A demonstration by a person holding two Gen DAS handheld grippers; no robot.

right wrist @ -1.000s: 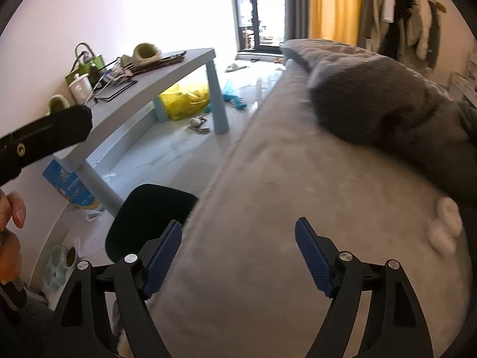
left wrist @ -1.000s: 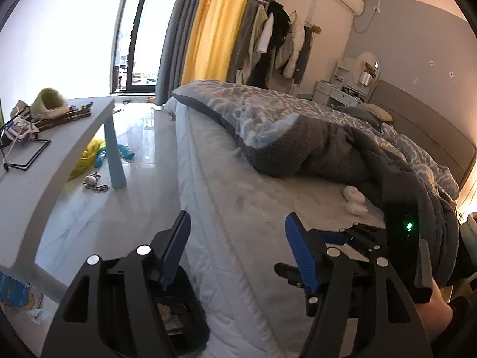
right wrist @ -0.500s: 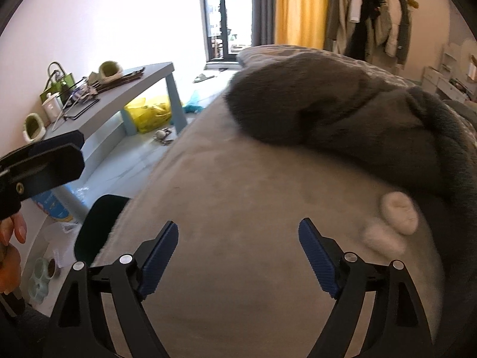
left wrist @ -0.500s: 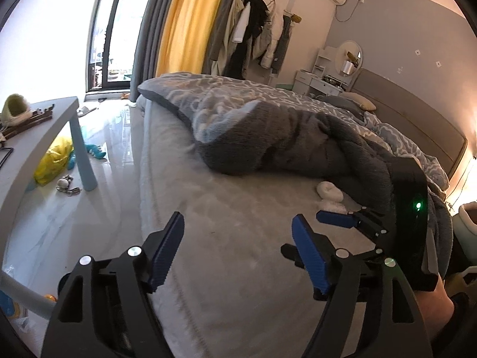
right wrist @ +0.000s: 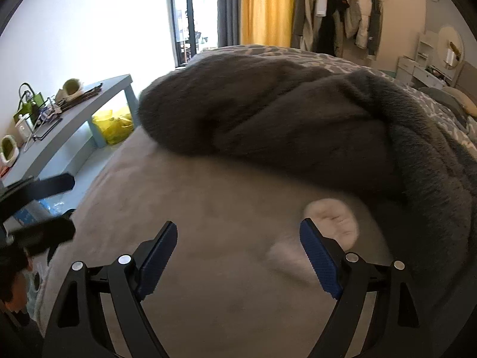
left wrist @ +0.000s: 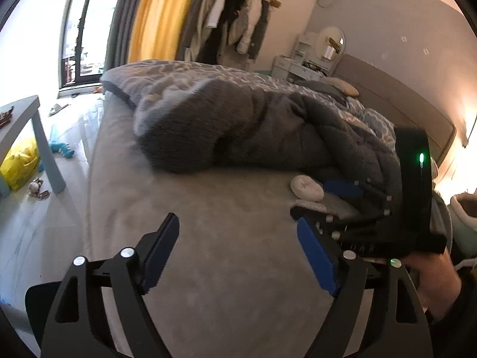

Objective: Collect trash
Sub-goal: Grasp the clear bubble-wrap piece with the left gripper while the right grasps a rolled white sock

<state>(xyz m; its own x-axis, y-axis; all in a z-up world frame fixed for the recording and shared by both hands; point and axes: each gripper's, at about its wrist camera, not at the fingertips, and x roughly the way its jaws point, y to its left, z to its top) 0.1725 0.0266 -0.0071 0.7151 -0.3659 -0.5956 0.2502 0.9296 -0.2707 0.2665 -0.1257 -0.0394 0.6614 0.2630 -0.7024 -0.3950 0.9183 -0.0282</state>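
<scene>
Both grippers have swung off the floor side and over the bed [left wrist: 226, 268]; the black bin seen earlier is gone from view. Left gripper [left wrist: 238, 250] is still opening, nothing between its jaws. Right gripper [right wrist: 238, 256] is spread wide, empty. Two white wads [right wrist: 334, 220] lie on the bare mattress against the grey blanket's [right wrist: 283, 113] edge, just past the right gripper's right finger.

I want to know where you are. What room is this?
A bedroom, most likely. There is a big bed with a rumpled grey blanket on it, clothes hanging by the yellow curtain, and a small dressing table with a round mirror.
</scene>
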